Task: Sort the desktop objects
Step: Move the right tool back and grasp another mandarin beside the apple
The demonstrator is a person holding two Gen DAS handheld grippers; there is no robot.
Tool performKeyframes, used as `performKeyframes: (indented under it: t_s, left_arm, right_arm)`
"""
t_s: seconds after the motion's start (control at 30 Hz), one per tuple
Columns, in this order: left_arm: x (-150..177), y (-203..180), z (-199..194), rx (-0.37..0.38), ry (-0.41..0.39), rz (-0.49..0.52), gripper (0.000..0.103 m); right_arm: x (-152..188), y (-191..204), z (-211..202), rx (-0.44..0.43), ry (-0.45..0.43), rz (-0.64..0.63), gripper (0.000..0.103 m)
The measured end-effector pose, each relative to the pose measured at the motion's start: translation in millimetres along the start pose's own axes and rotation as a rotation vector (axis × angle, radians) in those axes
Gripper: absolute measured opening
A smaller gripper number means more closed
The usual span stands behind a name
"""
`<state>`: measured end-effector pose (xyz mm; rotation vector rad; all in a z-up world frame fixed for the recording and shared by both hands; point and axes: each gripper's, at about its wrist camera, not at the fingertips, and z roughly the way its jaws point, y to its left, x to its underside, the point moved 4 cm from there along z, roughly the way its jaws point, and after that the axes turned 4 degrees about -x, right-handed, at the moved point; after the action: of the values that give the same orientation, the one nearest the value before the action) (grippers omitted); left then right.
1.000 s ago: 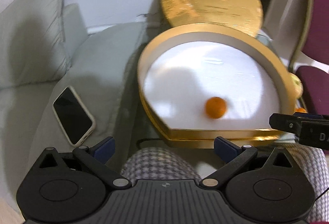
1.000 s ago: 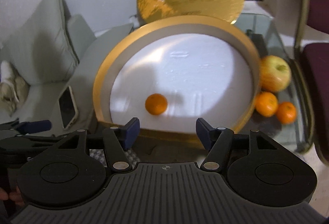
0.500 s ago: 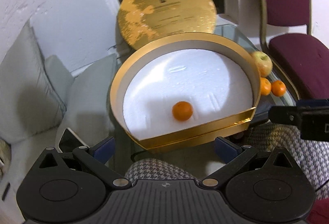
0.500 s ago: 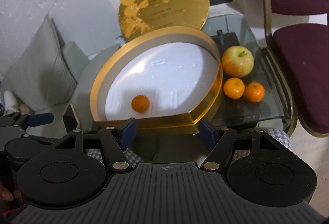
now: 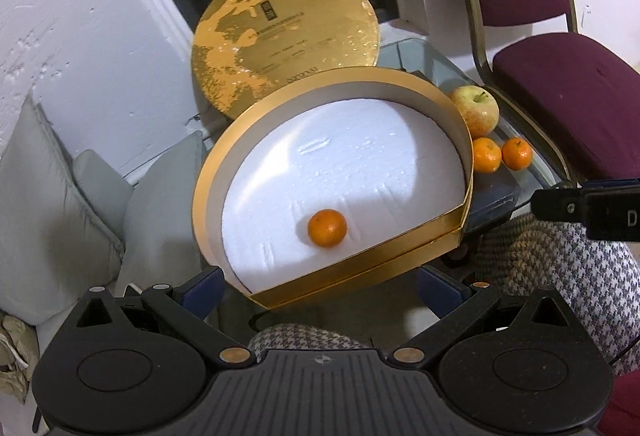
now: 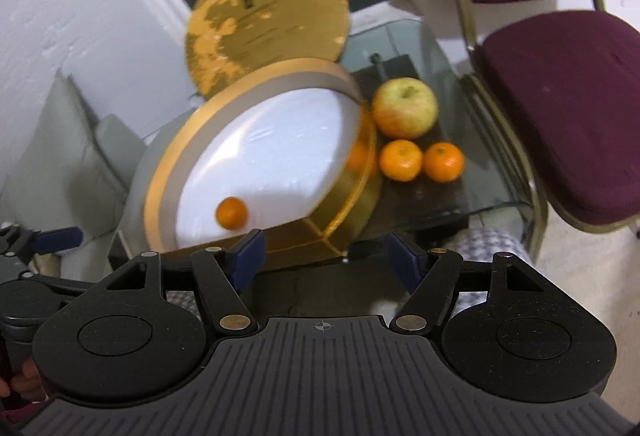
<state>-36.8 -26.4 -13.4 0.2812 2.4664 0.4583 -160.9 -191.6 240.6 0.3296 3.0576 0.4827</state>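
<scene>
Gold box (image 5: 208,196): a D-shaped, gold-rimmed box with one straight front wall and a curved back wall, lying on the glass table (image 6: 496,172); its floor is white foam.
Box contents: a single tangerine (image 5: 327,228) on the foam, near the straight front wall.
Box direction: the straight wall faces the grippers and the curve points away; the long axis runs left to right along that wall.
Lid (image 5: 280,36): a round gold disc, standing tilted behind the box.
Loose fruit: an apple (image 6: 404,108), stem up, and two tangerines (image 6: 422,160) side by side on the glass, just right of the box.
Left gripper (image 5: 320,284): spread wide, holding nothing, short of the box.
Right gripper (image 6: 324,256): spread apart, empty, near the box's front corner.
Chair (image 6: 560,108): maroon seat, right of the table.
</scene>
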Motion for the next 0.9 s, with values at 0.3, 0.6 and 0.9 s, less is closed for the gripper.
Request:
performKeyframes:
  t_s: [0.3,0.6,0.9]
  left_arm:
    - [-14,-5,24,-0.003,0.043,0.014,0.102]
    - [-36,-4,55,0.004,0.083,-0.024,0.102]
    - [-38,-2,83,0.021,0.139,-0.035,0.102]
  right_arm:
    - [-9,-45,21,0.057,-0.017,0.113,0.071]
    - [-39,-89,65,0.105,-0.029,0.222,0.065]
    - [-64,-130,116,0.132,-0.014,0.425,0.063]
